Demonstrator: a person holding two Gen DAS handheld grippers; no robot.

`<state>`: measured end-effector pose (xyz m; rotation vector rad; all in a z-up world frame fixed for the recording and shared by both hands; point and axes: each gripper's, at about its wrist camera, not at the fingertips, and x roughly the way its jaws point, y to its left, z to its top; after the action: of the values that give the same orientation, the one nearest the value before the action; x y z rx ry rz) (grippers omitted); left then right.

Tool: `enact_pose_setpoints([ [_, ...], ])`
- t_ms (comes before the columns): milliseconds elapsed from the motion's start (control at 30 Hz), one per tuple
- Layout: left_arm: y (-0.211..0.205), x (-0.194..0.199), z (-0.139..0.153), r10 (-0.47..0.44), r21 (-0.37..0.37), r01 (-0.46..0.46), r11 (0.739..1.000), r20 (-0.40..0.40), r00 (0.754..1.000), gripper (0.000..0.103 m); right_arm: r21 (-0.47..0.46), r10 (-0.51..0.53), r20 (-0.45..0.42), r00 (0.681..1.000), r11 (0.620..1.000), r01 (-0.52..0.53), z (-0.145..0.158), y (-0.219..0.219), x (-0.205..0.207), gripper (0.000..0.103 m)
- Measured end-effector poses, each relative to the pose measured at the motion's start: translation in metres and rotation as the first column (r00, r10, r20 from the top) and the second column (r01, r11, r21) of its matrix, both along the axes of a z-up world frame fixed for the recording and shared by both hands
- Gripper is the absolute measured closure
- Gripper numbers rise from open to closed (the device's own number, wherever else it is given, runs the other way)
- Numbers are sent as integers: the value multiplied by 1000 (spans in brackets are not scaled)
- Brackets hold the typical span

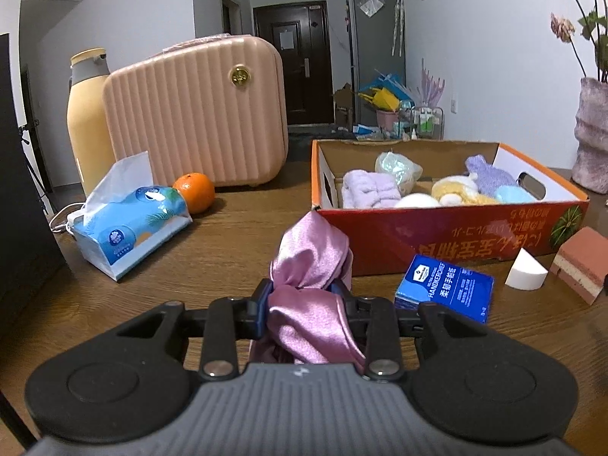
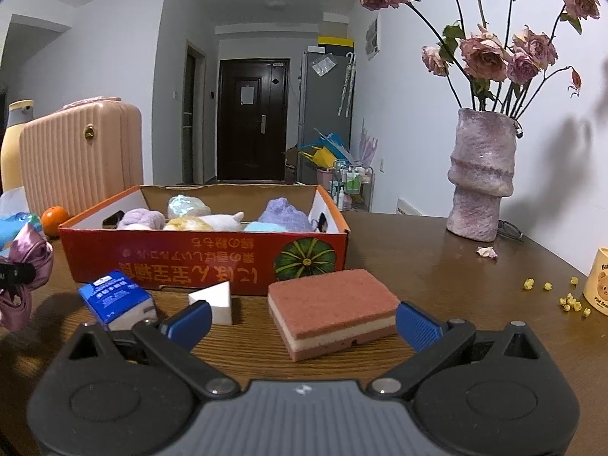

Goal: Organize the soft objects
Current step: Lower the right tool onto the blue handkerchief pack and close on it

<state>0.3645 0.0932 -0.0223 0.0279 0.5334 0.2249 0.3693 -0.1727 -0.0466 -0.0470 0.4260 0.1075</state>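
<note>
On the brown wooden counter (image 1: 228, 250) stands an open orange-red cardboard box (image 1: 448, 235) that holds soft things: a folded lilac towel (image 1: 368, 190), a yellow plush toy (image 1: 456, 190), a purple knitted piece (image 1: 490, 176) and a pale bundle in clear wrap (image 1: 397, 167). Just in front of the box's near left corner, the left gripper (image 1: 304, 292) has its fingers pinched on a shiny pink satin scrunchie (image 1: 307, 262), which bulges above and below them. Beside it lies a blue handkerchief pack (image 1: 444, 288), then a white wedge sponge (image 2: 214, 300). The right gripper (image 2: 304, 321) hovers with fingers spread wide, and a pink layered scrubbing sponge (image 2: 332, 307) lies on the counter between them, untouched. Farther left sit a blue tissue pack (image 1: 133, 224), an orange (image 1: 193, 192) and a pink ribbed case (image 1: 197, 114).
</note>
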Motion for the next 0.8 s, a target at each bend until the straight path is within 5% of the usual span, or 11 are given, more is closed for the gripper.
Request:
enact_pose_setpoints([
  [800,19,-24,9,10,-1,-10,1000,41,999,70,-27,162,-58,985,986,-164,-5,86,10,0],
])
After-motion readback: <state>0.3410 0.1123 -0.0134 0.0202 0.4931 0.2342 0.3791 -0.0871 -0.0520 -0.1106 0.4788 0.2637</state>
